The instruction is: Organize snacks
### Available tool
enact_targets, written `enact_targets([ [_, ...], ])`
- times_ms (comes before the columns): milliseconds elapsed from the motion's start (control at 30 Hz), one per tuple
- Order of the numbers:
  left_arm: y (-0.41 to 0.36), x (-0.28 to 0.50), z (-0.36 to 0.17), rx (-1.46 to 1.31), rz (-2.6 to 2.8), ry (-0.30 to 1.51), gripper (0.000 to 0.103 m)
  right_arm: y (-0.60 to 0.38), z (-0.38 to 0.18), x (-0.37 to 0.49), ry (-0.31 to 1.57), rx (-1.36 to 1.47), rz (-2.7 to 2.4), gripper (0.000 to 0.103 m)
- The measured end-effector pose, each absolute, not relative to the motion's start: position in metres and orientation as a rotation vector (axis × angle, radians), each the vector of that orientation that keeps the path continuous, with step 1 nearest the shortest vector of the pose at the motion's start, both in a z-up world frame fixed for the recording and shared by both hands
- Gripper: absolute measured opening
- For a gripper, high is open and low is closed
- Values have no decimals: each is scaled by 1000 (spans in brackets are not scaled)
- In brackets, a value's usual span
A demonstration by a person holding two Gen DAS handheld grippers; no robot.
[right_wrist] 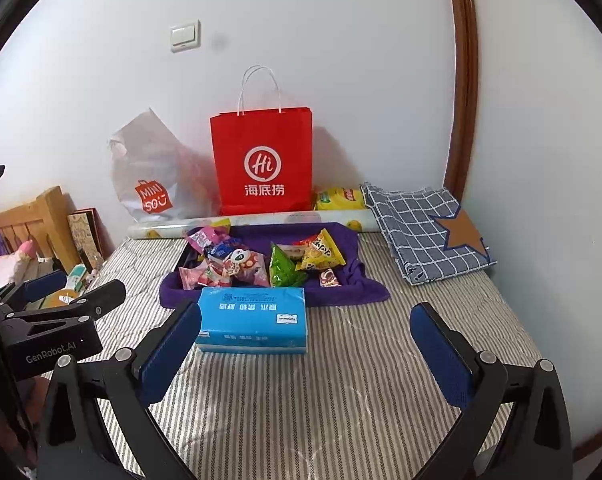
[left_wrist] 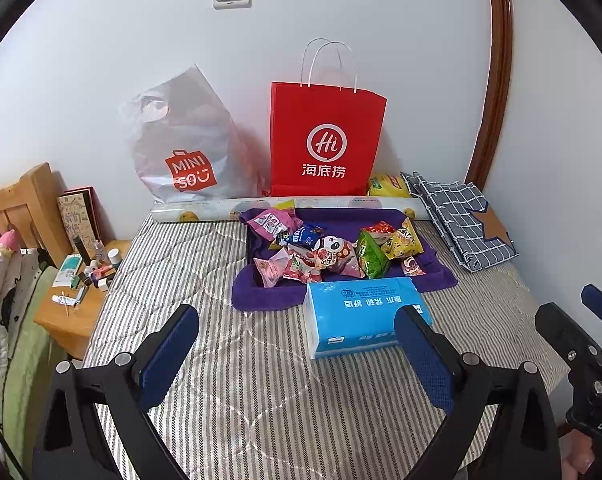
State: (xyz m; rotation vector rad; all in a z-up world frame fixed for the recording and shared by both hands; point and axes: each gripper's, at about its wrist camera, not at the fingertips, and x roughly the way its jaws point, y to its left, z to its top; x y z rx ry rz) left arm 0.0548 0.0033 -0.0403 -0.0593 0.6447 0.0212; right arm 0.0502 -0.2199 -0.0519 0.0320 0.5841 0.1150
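Both grippers hang over the striped mattress (left_wrist: 261,380) with their jaws spread wide and nothing between them. From the left gripper (left_wrist: 297,356), the blue tissue pack (left_wrist: 365,316) lies just ahead and toward its right finger, long side running across the jaws rather than along them. From the right gripper (right_wrist: 305,356), the same pack (right_wrist: 253,320) sits ahead and toward its left finger, so it lies between the two hands. The snack packets (left_wrist: 325,256) are heaped beyond it on a purple cloth tray (left_wrist: 261,300), straight ahead of the left jaws and ahead-left of the right ones (right_wrist: 261,264). Either hand must reach over the tissue pack; to my eye neither is clearly the nearer. Farther back a red paper bag (left_wrist: 325,140) stands upright against the wall.
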Motion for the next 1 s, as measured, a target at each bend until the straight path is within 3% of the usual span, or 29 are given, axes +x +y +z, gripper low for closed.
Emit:
enact_targets([
  [1000, -4, 53, -38, -51, 11, 646, 99, -233, -45, 45, 557, 55, 80, 103],
])
